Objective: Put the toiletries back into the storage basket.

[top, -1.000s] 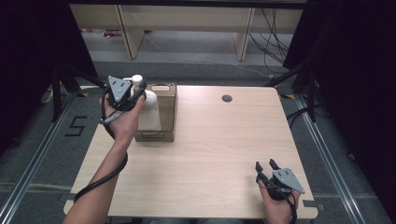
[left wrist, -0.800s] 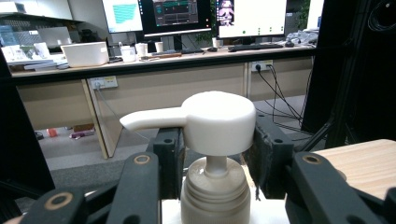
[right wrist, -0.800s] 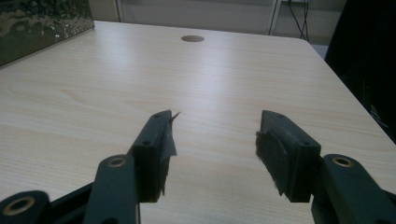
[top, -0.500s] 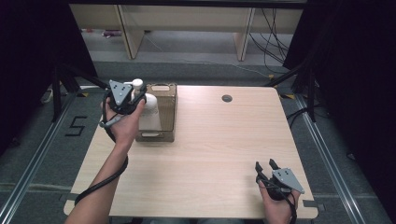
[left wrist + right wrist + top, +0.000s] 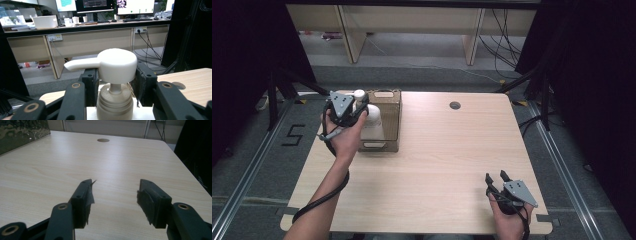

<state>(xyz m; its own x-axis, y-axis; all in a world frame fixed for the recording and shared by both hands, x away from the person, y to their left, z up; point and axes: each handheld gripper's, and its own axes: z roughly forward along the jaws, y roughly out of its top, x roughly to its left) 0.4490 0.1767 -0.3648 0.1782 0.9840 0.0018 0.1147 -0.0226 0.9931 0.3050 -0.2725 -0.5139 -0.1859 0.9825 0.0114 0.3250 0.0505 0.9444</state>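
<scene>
Left gripper clamped on pump bottle neck above brown basket; right gripper jaws apart; smooth neck may slip.

pump bottle: body cut off by bottom edge | basket: cropped at left edge

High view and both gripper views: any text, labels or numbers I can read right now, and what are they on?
"5": black mark on the grey floor left of the table.
Monitor screens behind the desk, left gripper view: content too small and blurred to read.
Pump bottle: no label showing.
Brown basket: no text visible.
</scene>
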